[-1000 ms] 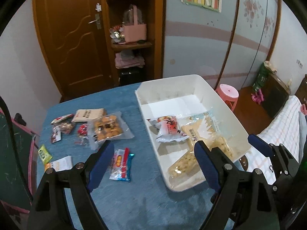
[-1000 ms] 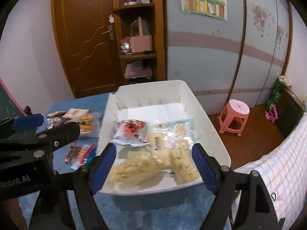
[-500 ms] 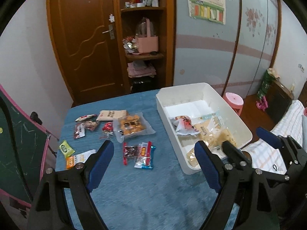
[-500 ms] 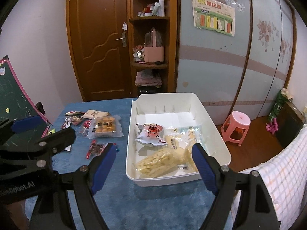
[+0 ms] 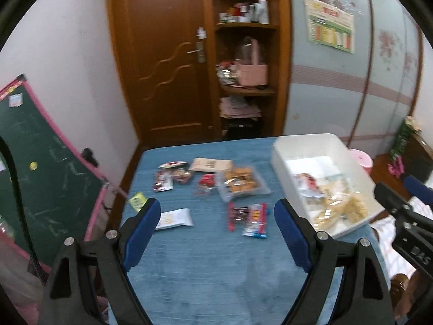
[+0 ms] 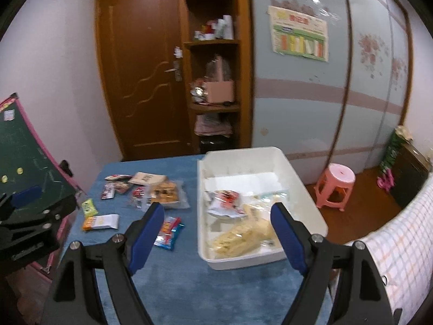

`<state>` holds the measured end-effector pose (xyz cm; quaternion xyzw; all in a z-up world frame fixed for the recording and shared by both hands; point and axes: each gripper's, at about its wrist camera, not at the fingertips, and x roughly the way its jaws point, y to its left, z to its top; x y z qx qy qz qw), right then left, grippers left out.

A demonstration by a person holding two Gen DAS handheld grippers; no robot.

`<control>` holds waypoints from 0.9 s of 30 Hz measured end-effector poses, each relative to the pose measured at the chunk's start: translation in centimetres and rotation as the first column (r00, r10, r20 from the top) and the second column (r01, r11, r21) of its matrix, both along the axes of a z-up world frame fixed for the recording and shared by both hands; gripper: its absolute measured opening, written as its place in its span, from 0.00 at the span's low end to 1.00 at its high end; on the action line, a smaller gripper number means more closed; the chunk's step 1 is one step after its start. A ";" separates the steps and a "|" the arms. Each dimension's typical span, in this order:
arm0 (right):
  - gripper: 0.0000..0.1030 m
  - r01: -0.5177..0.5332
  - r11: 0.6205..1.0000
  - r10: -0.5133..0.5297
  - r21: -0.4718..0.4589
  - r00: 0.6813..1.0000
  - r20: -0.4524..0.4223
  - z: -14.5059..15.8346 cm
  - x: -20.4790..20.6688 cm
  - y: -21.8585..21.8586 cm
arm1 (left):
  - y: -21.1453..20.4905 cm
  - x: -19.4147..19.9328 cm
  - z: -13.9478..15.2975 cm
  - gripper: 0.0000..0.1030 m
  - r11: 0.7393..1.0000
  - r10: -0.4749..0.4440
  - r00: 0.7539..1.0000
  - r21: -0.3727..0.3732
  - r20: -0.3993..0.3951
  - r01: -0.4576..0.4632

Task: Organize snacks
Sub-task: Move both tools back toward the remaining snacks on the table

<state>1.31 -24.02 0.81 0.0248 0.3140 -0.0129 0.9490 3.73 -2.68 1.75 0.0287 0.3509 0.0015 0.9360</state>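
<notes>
A white bin [image 5: 305, 146] [image 6: 305, 197] stands on the right of a blue table [image 5: 205, 265] [image 6: 184, 276] and holds several snack bags, among them pale puffed snacks [image 6: 238, 239] and a red-and-white pack [image 6: 226, 201]. Loose snacks lie left of it: a clear cookie bag [image 5: 242, 182] [image 6: 165, 193], a red-and-blue pack [image 5: 255, 219] [image 6: 169, 230], a white pack [image 5: 176, 218] [image 6: 101, 222], a small green pack [image 5: 137, 200] [image 6: 89, 207]. My left gripper [image 5: 217, 233] is open and empty, held back over the near table. My right gripper [image 6: 217, 233] is open and empty, before the bin.
A green chalkboard with a pink frame [image 5: 40, 178] leans at the table's left edge. A wooden door [image 5: 159, 62] and shelf [image 5: 246, 54] stand behind. A pink stool [image 6: 337, 187] and a checked bedspread [image 6: 400, 243] are to the right.
Both grippers have pulled back and up from the table, so the bin and snacks look smaller and farther. The left view has swung left. Both stay open and empty.
</notes>
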 end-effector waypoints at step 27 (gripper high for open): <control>0.79 -0.274 0.961 0.268 -0.044 0.957 -0.111 -4.7 6.2 11.1 | 21.2 4.5 -7.8 0.83 0.909 0.406 0.903 -0.039 -0.142 -0.415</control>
